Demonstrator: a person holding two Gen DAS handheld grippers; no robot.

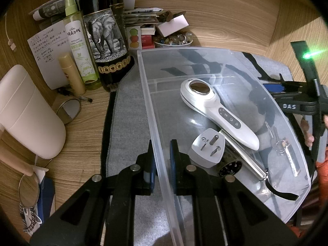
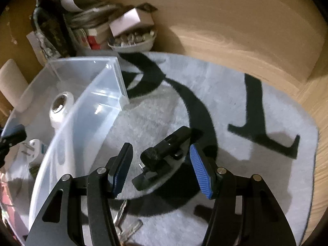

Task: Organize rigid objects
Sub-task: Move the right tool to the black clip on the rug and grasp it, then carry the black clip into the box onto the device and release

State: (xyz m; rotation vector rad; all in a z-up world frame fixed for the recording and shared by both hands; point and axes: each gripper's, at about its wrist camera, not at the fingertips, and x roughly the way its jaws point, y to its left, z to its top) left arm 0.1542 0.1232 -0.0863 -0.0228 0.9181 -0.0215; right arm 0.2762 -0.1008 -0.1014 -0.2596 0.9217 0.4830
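Observation:
A clear plastic bin (image 1: 147, 86) stands on a grey mat. It holds a white handheld device (image 1: 217, 110), a white plug adapter (image 1: 208, 147), a silver metal rod (image 1: 242, 153) and a small keyring item (image 1: 285, 147). My left gripper (image 1: 161, 160) is shut on the bin's left wall, one finger inside and one outside. My right gripper (image 2: 162, 168) is open above the mat beside the bin (image 2: 82, 123), with a black clip-like object (image 2: 164, 155) lying between its fingers. Keys (image 2: 125, 223) lie under it.
A dark elephant-label bottle (image 1: 104, 34), green spray bottle (image 1: 80, 47), tan tube (image 1: 71, 73), white canister (image 1: 28, 110), papers and a bowl of beads (image 1: 174, 40) crowd the wooden desk left of and behind the bin. The mat (image 2: 246, 112) carries black markings.

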